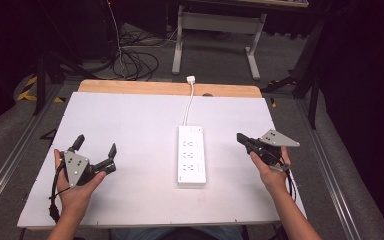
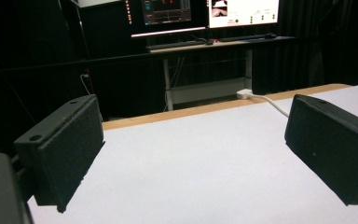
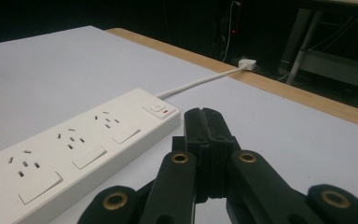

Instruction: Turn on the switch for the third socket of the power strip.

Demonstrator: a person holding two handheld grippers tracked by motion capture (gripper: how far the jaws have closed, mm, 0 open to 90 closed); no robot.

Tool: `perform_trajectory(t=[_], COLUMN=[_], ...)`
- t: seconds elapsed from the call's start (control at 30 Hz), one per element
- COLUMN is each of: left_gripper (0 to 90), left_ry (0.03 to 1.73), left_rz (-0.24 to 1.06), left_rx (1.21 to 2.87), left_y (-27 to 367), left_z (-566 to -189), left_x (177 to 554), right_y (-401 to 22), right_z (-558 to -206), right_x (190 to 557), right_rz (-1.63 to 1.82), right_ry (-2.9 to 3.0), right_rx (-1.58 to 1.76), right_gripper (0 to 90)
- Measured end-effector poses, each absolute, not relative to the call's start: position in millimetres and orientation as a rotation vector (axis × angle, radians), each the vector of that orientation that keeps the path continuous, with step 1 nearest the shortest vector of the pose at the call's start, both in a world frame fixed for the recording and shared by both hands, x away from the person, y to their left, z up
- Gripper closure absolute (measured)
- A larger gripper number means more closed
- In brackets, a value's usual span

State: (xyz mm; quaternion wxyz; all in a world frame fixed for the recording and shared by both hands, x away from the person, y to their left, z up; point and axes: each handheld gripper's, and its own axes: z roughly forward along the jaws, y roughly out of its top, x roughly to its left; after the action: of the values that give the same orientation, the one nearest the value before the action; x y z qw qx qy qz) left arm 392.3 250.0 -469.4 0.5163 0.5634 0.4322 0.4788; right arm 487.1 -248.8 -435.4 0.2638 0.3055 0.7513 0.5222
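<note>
White power strip mid-table; left gripper wide, right gripper closed, both well apart.

One white power strip is being seen lying on one bench, and three socket groups are being counted along its top in the right gripper view, with one switch at its cord end. One white cord is being run from it to one plug at the far edge. Two claws are being held by two hands: the left claw and the right claw
</note>
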Motion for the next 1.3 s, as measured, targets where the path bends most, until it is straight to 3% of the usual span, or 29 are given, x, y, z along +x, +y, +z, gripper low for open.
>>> perform_trajectory(t=[1.3], left_gripper=[5.6], left_ry=[1.041], left_rz=[1.146], left_rx=[1.365], left_y=[250], left_z=[-471], left_x=[393], right_y=[-183], right_z=[-442], right_x=[482], right_rz=[1.323], right_ry=[2.309], right_rx=[0.597], right_gripper=[90.0])
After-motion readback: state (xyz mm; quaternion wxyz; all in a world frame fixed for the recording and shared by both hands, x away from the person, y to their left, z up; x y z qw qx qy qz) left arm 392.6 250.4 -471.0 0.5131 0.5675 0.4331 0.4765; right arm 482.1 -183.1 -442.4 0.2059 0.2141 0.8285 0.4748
